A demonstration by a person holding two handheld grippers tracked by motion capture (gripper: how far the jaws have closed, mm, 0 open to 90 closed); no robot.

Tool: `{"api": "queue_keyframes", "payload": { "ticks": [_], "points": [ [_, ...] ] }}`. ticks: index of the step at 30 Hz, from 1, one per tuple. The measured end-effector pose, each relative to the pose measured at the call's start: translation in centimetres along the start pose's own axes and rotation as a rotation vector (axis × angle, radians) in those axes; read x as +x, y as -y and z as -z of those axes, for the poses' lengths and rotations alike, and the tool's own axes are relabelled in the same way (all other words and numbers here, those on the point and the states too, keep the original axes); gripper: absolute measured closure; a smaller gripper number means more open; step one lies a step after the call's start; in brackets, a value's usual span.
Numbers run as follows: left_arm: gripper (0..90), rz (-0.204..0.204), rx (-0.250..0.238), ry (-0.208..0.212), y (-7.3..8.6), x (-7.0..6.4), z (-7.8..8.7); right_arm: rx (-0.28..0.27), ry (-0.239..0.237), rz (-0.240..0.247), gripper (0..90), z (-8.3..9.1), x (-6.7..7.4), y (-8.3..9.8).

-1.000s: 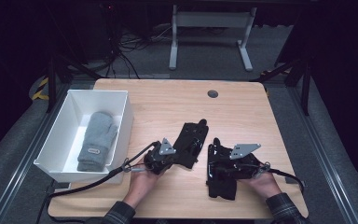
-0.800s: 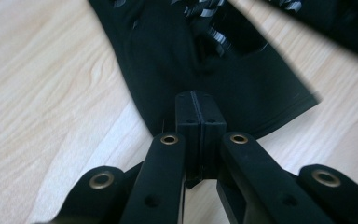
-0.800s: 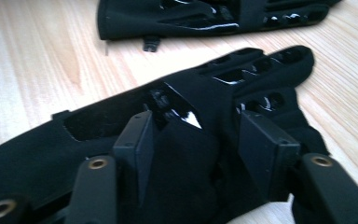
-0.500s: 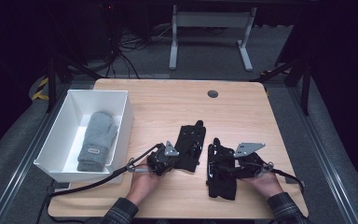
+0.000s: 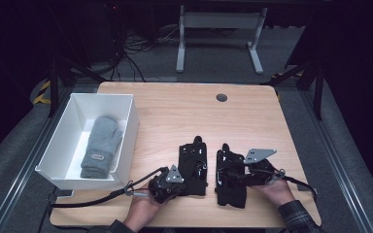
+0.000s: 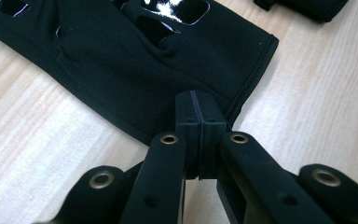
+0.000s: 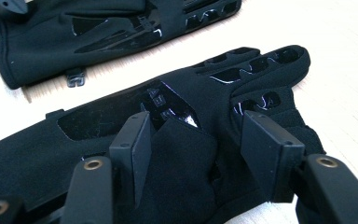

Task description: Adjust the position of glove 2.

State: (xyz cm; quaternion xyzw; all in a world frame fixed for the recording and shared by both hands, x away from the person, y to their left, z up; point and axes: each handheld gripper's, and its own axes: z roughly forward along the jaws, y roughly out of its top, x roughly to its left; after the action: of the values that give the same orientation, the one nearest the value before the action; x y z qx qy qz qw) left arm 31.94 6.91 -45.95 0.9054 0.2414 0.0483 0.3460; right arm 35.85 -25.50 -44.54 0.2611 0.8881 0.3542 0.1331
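Two black gloves lie side by side on the counter (image 5: 175, 111), right of the white bin (image 5: 126, 126) — left glove (image 5: 193, 162), right glove (image 5: 229, 177). Left claw (image 6: 199, 112) pressed together, tips at the left glove's cuff edge. Right claw (image 7: 205, 154) apart, just been opening — straddling the right glove, pads not pressing it.

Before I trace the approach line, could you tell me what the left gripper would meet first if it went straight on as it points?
Most likely the left black glove: the left gripper, shut, already has its tips at the cuff.
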Motion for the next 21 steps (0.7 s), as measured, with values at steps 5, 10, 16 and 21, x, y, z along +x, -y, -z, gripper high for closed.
{"api": "queue_keyframes", "payload": {
  "ticks": [5,10,16,21],
  "points": [
    [75.3,0.033,-0.037,-0.036,-0.9,1.1,0.2,0.001,0.005,0.002,44.0,0.0,0.0,0.0],
    [71.7,0.074,-0.058,-0.092,-2.1,3.0,0.1,0.005,0.015,0.008,44.2,0.1,0.0,0.0],
    [68.9,0.102,-0.044,-0.171,-2.8,5.0,-0.8,0.009,0.016,0.011,44.2,0.1,0.1,0.1],
    [66.4,0.105,-0.026,-0.190,-3.3,5.2,-2.0,0.010,0.020,0.015,44.2,0.3,0.1,0.2]
  ]
}}
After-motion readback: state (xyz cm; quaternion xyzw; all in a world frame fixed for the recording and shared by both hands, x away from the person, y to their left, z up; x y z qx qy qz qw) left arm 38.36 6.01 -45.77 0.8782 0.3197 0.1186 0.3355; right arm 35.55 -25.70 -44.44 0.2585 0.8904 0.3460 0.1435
